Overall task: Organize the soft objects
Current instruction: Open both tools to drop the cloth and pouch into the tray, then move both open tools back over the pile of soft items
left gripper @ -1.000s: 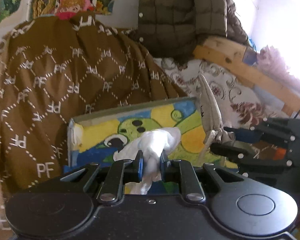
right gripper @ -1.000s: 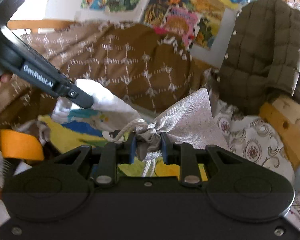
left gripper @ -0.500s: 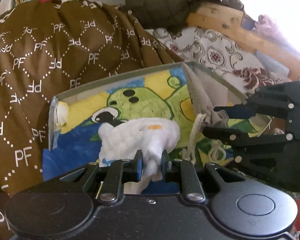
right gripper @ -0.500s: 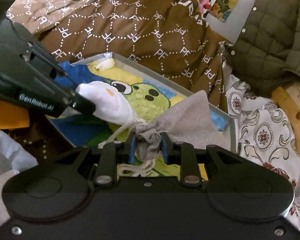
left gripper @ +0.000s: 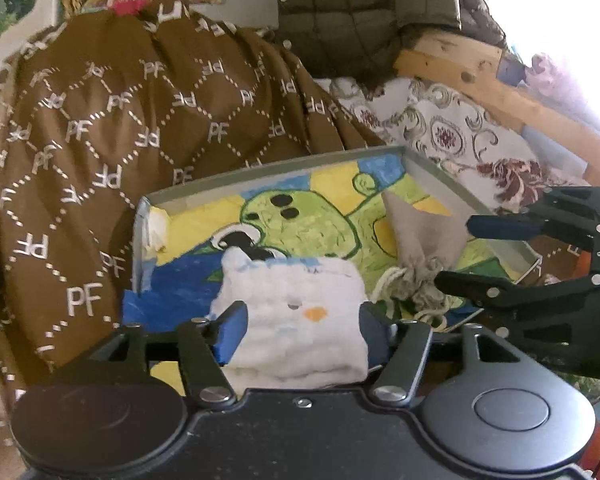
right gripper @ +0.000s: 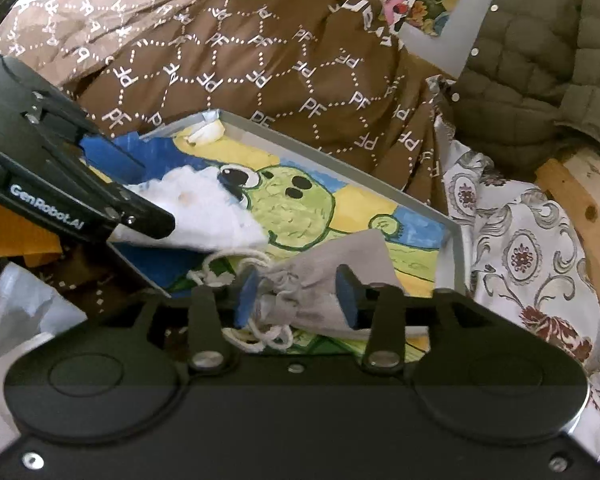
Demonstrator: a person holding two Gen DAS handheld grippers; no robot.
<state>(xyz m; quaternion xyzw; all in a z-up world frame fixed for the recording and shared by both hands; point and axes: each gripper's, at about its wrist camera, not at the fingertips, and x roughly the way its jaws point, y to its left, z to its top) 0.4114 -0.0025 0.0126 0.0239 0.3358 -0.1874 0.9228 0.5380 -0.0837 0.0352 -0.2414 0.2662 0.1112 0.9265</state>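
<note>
The left tool [left gripper: 298,326] is opening, its blue pads spread either side of a white cloth [left gripper: 296,312] that lies in the tray [left gripper: 268,166], on the frog picture, at the near edge. The right tool [right gripper: 296,294] is opening too, its pads apart around a grey pouch [right gripper: 324,276] with a white drawstring, lying in the same tray just right of the cloth; neither pad clearly presses it. A brown blanket [left gripper: 112,128] rises behind the tray

A grey-rimmed tray [left gripper: 428,166] carries a white cloth [left gripper: 300,312] and grey pouch [left gripper: 424,240].
</note>
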